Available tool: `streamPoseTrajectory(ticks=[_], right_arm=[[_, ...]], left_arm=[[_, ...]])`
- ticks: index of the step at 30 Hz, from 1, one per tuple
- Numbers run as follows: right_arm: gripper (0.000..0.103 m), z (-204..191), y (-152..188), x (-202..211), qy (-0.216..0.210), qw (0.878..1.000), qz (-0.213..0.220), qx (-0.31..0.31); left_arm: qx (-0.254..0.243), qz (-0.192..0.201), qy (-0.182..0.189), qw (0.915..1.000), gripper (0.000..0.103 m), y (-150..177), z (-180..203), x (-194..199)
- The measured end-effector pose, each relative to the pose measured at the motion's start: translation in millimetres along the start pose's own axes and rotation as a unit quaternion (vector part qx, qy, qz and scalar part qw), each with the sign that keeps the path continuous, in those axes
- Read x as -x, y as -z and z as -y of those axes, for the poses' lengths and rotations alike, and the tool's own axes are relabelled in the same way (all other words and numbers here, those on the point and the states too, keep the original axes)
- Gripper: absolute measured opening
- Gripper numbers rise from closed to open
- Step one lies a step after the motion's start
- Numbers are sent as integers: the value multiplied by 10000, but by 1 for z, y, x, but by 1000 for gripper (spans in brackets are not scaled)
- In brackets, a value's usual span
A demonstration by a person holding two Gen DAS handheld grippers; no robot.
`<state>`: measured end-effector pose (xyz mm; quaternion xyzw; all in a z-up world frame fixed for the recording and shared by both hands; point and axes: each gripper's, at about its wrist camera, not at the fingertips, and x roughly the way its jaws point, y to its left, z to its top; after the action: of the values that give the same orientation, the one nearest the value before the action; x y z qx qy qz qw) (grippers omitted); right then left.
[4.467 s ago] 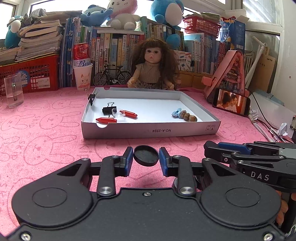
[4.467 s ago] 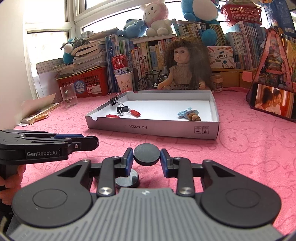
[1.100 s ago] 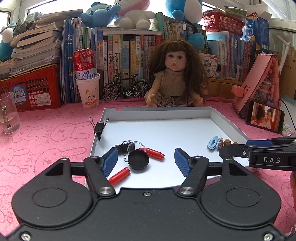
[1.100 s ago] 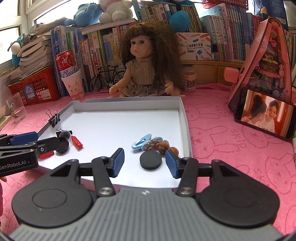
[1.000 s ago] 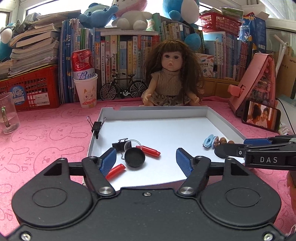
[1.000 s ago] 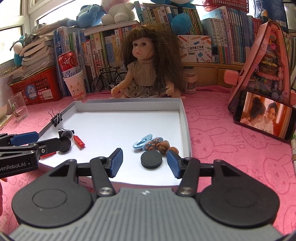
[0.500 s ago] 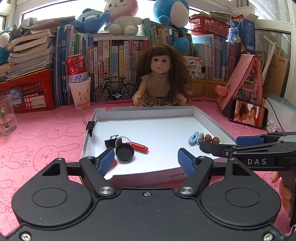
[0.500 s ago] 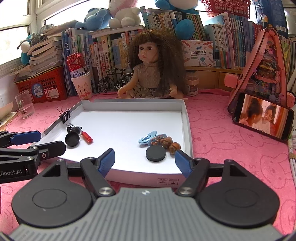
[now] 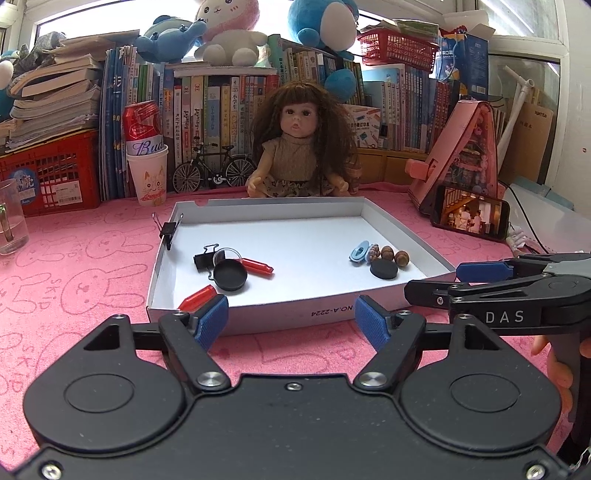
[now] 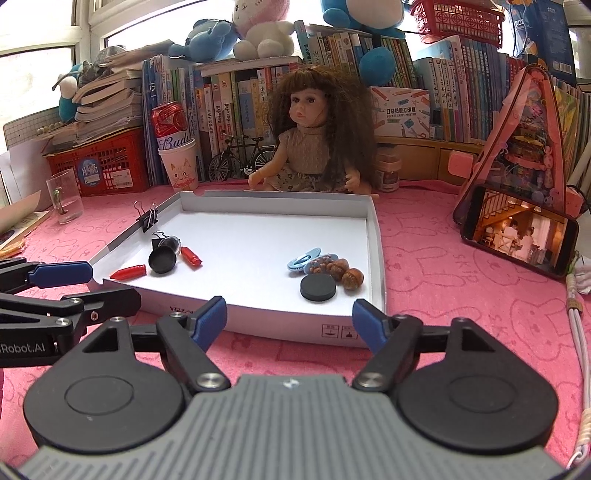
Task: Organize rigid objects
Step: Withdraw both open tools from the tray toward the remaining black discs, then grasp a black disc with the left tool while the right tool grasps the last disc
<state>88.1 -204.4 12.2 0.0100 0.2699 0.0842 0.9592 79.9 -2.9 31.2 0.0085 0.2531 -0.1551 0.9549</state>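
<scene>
Both claws empty: left gripper wide; right gripper wide, jaws opening. Pink bunny-print cloth. White tray at 12 o'clock; bookshelf beyond.

Bright window behind book-crammed shelf

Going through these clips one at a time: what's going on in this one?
A person holds a hand-held gripper in each hand over a pink tablecloth, sorting small items into a white tray. One black disc lies at its left by the red pieces and a binder clip; another black disc lies at the right beside the acorns. The left hand-held gripper is open and empty; the right hand-held gripper, jaws opening, holds nothing.
</scene>
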Motion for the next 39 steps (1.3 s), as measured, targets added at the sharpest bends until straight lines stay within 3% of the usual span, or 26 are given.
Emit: streamPoseTrajectory(ticks=[18,27,32,39], right_arm=[[84,-8,41,36,-761,9956,-2,548],[84,-11,55,53,-1026,9909,-52,867],[84,-14,61,56,-1041,9897,-59,982],[84,-12,63,57,-1011,9903,-56,950]], left_arm=[[-327,-319,475,9978,73,44,10,39],[-580,-501,788,9939,64,63,18,52],[-625,-561,884,9925,49,67,23,50],[-670,-567,913,9920,44,67,33,43]])
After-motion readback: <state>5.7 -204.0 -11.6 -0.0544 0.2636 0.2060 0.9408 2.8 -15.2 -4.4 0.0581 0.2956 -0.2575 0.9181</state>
